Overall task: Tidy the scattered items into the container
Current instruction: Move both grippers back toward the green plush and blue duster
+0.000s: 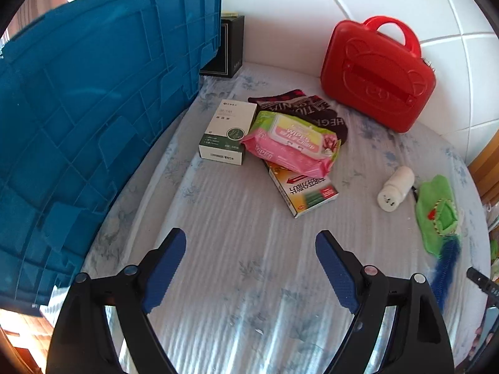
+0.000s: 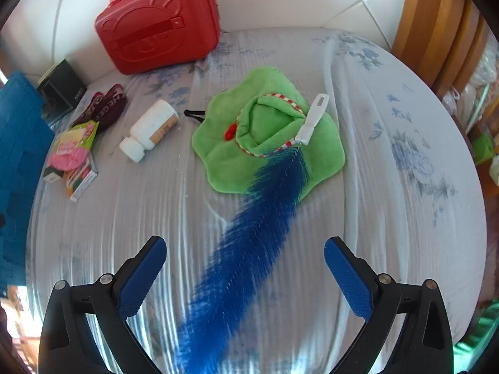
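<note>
Grippers left [image 1: 251, 268] and right [image 2: 244, 275] tilt down, jaws wide, empty.

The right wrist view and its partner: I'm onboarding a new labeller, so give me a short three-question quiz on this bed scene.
1. True or false: the pink wipes pack lies partly on the yellow box.
2. What does the blue brush rest on at its white handle end? A) green cloth B) red case C) white bottle
3. Is either claw, left claw or right claw, holding anything?

Key: 1 true; 2 A; 3 no, both open.
</note>
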The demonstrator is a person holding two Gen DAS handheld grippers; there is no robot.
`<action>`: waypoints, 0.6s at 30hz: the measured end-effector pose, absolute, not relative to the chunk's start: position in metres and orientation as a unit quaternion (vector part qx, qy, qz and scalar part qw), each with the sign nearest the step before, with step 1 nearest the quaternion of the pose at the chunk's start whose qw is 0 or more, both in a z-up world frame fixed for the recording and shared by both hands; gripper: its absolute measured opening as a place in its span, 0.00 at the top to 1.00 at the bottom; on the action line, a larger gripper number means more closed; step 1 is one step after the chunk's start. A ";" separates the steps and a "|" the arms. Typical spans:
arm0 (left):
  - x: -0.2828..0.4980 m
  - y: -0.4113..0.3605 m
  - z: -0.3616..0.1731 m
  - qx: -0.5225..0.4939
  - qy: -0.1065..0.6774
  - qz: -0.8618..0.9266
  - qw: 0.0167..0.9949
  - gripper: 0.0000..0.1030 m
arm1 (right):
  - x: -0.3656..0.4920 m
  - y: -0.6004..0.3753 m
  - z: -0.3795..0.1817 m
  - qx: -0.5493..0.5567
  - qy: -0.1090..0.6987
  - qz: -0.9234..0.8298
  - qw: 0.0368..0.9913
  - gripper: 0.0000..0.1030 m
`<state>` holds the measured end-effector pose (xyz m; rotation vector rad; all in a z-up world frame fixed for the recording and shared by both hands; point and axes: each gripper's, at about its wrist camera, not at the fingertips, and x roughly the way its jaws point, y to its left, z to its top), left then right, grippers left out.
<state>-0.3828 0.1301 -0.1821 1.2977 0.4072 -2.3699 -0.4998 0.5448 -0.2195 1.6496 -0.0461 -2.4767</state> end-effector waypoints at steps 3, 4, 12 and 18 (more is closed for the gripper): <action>-0.400 0.128 -0.202 0.475 0.147 -0.849 0.180 0.17 | -0.506 0.545 -0.234 0.564 -0.024 -0.823 0.058 0.00; -0.406 0.128 -0.209 0.480 0.149 -0.847 0.175 0.17 | -0.508 0.544 -0.240 0.570 -0.026 -0.819 0.051 0.00; -0.475 0.148 -0.267 0.525 0.139 -0.828 0.139 0.17 | -0.515 0.535 -0.294 0.623 -0.024 -0.782 0.020 0.00; -0.527 0.152 -0.284 0.527 0.152 -0.819 0.168 0.17 | -0.522 0.530 -0.316 0.639 -0.023 -0.769 0.009 0.00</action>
